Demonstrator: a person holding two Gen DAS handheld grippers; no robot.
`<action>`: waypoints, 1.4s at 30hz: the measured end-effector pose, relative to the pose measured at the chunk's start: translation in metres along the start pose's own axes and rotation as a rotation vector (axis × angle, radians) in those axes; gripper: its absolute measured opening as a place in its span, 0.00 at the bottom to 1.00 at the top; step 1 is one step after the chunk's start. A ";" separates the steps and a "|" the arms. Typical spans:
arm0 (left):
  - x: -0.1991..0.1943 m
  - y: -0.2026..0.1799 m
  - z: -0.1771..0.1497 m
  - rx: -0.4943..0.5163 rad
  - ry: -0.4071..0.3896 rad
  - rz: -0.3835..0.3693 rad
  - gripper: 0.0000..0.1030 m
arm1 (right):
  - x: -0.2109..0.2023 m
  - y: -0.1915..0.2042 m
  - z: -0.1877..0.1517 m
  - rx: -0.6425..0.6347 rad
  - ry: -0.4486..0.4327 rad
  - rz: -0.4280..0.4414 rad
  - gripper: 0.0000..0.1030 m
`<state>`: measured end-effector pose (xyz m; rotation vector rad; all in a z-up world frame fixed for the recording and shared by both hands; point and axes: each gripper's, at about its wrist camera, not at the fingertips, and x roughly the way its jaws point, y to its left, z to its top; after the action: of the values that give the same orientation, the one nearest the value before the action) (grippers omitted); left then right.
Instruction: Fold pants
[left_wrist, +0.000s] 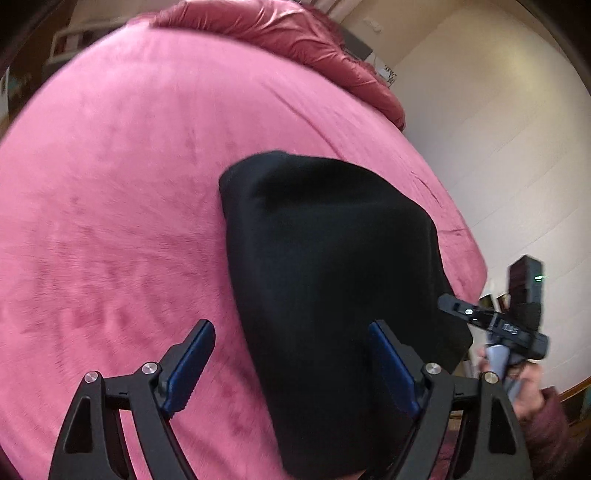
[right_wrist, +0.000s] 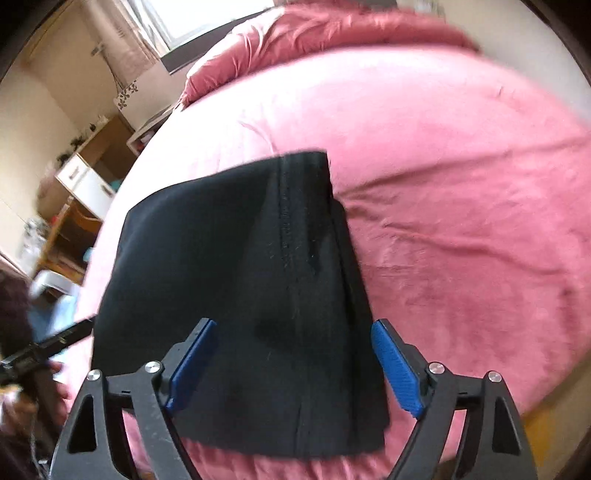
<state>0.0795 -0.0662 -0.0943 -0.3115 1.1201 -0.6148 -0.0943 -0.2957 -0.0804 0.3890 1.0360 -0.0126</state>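
Black pants (left_wrist: 325, 240) lie folded into a compact stack on the pink bed cover (left_wrist: 129, 184). My left gripper (left_wrist: 291, 332) hovers open over the stack's near left edge, its right blue pad (left_wrist: 391, 362) above the cloth and its left pad above the cover. In the right wrist view the same pants (right_wrist: 229, 258) show a stitched seam running away from me. My right gripper (right_wrist: 295, 328) stands wide open over their near end, and neither pad presses the cloth. A person's hand (left_wrist: 532, 387) holds the right gripper's handle at the bed's right edge.
A crumpled dark pink duvet (right_wrist: 314, 29) lies along the far end of the bed. Past the bed's left edge in the right wrist view stand a wooden unit with white drawers (right_wrist: 85, 184) and a window (right_wrist: 207, 18). A pale wall (left_wrist: 480, 129) borders the bed.
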 end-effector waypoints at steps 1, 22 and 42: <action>0.008 0.004 0.004 -0.024 0.018 -0.010 0.82 | 0.007 -0.005 0.004 0.008 0.011 -0.007 0.88; -0.055 0.065 0.124 0.029 -0.176 0.041 0.50 | 0.065 0.096 0.111 -0.132 0.035 0.341 0.45; -0.086 0.059 0.072 -0.017 -0.353 0.515 0.74 | 0.052 0.143 0.100 -0.298 -0.166 -0.108 0.79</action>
<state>0.1374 0.0274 -0.0318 -0.1280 0.8179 -0.0864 0.0435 -0.1854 -0.0352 0.0599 0.8772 0.0124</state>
